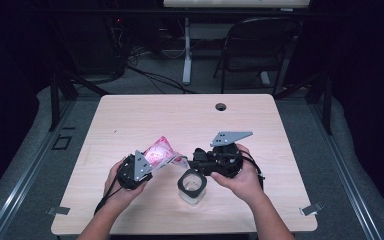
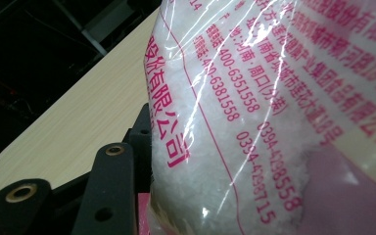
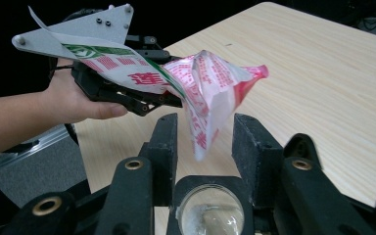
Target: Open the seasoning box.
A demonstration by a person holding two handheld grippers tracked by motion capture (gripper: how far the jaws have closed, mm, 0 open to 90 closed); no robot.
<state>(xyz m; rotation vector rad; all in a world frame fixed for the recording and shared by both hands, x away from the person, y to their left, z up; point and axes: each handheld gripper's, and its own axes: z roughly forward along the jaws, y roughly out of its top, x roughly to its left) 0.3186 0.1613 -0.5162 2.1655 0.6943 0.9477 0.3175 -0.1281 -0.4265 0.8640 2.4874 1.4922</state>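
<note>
A clear plastic bag with pink print and white grains inside is held up off the table, my left gripper shut on its lower end. In the left gripper view the bag lies against my black finger. My right gripper stands open just right of the bag. In the right gripper view the bag's loose corner hangs between my spread jaws without touching either pad. A glass jar with a black rim stands on the table right below that corner, its mouth facing up.
The light wooden table has a round cable hole near its far edge. A folding chair and a desk leg stand on the floor beyond it. Both of the person's hands rest near the table's front.
</note>
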